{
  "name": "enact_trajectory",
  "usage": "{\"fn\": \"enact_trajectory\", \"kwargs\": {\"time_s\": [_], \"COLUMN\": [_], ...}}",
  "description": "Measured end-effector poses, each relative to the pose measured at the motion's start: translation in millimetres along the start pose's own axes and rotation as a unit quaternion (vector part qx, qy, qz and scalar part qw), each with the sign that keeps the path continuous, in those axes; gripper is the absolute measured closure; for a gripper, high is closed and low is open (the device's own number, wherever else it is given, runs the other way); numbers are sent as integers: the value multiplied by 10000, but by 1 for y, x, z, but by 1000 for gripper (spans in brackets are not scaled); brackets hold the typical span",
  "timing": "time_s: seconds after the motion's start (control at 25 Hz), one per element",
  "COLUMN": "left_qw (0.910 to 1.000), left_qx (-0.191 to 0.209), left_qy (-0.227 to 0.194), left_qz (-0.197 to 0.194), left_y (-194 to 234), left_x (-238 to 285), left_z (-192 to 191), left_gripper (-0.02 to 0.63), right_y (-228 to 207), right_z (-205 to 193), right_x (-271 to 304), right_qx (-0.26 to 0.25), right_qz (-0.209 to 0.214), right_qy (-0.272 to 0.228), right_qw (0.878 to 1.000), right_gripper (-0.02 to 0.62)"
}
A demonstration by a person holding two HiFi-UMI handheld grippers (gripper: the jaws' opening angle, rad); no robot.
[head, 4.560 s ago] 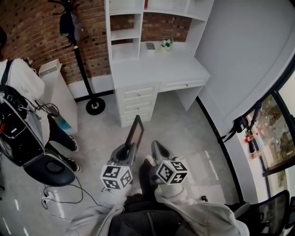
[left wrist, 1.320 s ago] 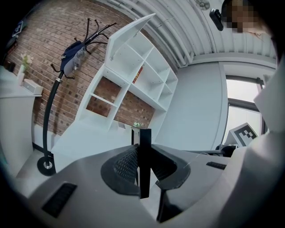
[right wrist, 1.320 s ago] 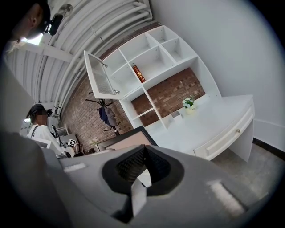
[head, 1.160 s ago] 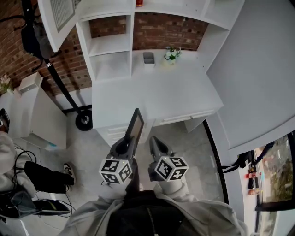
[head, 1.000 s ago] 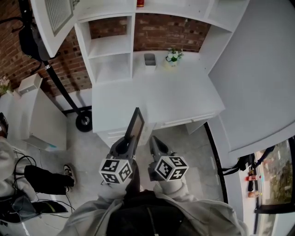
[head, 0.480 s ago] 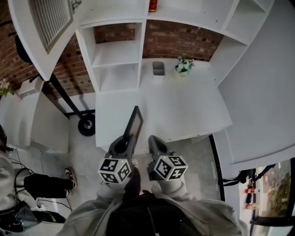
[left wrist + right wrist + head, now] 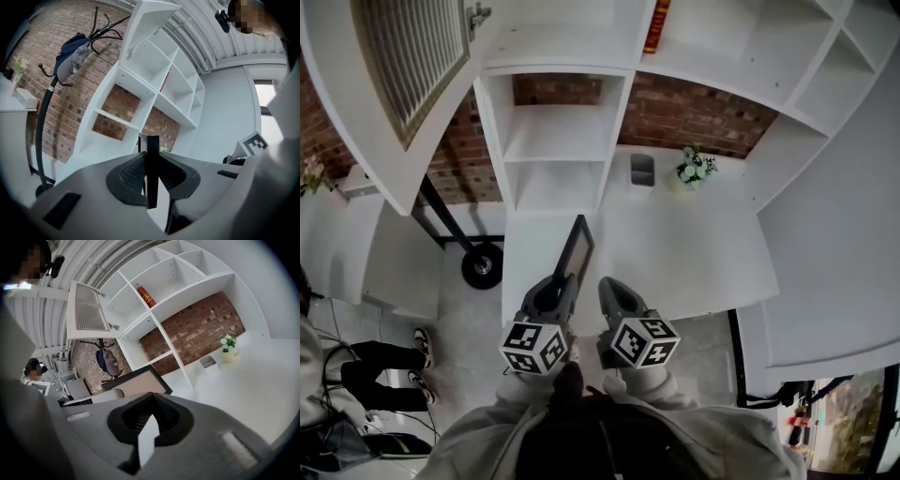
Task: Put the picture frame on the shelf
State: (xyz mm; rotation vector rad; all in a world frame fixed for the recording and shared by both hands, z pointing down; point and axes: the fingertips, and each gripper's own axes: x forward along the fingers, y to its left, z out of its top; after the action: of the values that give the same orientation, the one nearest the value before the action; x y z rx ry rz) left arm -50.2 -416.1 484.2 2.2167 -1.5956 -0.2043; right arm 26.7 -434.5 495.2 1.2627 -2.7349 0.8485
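Nearest: left claw (image 7: 561, 284), pinching the lower edge of the picture frame (image 7: 577, 251). The frame is held upright and edge-on above the near edge of the desk (image 7: 703, 253), well short of any shelf. Beside it: right claw (image 7: 609, 286), pressed together with nothing between its tips, taking no part in the hold. Beyond, at the back of the desk: a small grey pot (image 7: 642, 171) and a little vase of flowers (image 7: 696, 169), both in front of the brick wall (image 7: 694, 117). Behind and above: the white shelf unit (image 7: 551, 141) with open compartments, a red book (image 7: 657, 26) on an upper level, and a slatted cabinet door (image 7: 403, 66) hanging open at far left. Step in hand, judged: carrying the frame to the shelf; placing not yet begun. The next move likely calls for a reach forward over the desk into an open compartment, setting the frame down upright and parting the left claw only once it stands. Hard to make out: whether the tan face seen from the right gripper view is the front or back, any prop leg, and which compartment is meant. The top shelves are cut off.
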Motion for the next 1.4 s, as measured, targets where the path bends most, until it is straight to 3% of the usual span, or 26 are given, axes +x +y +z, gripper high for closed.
{"fn": "enact_trajectory", "kwargs": {"time_s": [0.48,0.92,1.4], "left_qw": [9998,9990,9883], "left_qx": [-25,-166,-635], "left_qy": [-208,-412,-1376], "left_qz": [-48,-57,180], "left_y": [37,44,45], "left_x": [49,65,85], "left_z": [25,35,101], "left_gripper": [543,544,543], "right_y": [-17,-22,-14], "right_z": [28,38,101], "right_x": [67,84,110], "right_qx": [-147,-299,-673], "right_qz": [133,117,556], "right_qy": [-10,-5,-126], "right_qw": [9998,9995,9961], "right_gripper": [595,595,595]}}
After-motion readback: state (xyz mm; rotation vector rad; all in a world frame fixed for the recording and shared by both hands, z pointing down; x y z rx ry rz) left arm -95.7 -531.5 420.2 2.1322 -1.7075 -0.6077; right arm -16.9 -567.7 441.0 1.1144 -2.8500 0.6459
